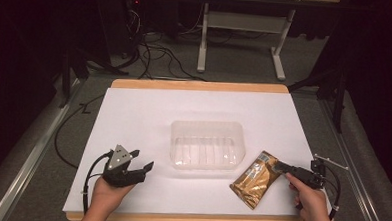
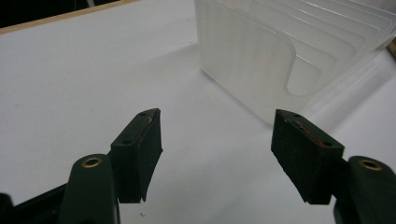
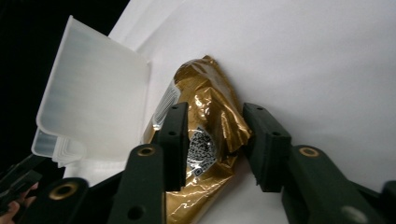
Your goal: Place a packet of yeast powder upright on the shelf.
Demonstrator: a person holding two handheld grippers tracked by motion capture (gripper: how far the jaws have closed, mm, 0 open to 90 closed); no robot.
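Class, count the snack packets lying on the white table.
1: the gold packet lies at the table's right front, beside the clear tub, between the right gripper's jaws.

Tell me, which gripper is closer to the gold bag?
Right. The right gripper has its jaws around the gold bag. The left gripper waits open, across the tub.

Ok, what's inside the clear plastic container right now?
Nothing visible: the clear plastic container shows its bare ribbed floor. The gold foil packet lies outside it, between the right gripper jaws.
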